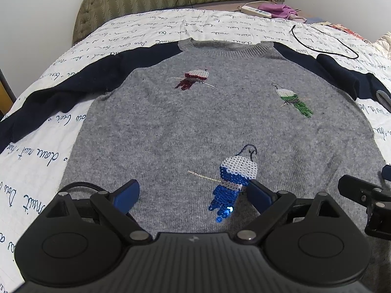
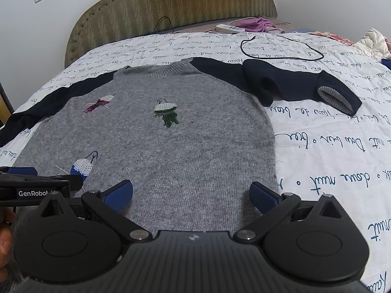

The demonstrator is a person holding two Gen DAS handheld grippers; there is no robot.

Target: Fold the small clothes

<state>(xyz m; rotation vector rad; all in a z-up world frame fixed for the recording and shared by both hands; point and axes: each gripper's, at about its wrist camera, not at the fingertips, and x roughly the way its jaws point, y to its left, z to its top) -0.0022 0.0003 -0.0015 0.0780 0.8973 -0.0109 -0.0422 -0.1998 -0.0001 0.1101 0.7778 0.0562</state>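
Observation:
A small grey knit sweater (image 1: 171,122) with navy sleeves and three sequin birds lies flat, front up, on the bed, also in the right wrist view (image 2: 190,146). Its left sleeve (image 1: 61,92) stretches out to the side. Its right sleeve (image 2: 293,83) is bent, with the grey cuff turned out. My left gripper (image 1: 193,193) is open and empty, low over the sweater's lower left part near the blue bird (image 1: 234,178). My right gripper (image 2: 191,193) is open and empty over the lower right part. Each gripper shows at the edge of the other's view.
The bed has a white cover (image 2: 330,151) printed with script. A black cable (image 2: 281,48) lies beyond the right sleeve. A white power strip (image 2: 229,28) and purple cloth (image 2: 259,23) sit by the padded headboard (image 2: 171,2). More fabric is piled at far right (image 2: 374,41).

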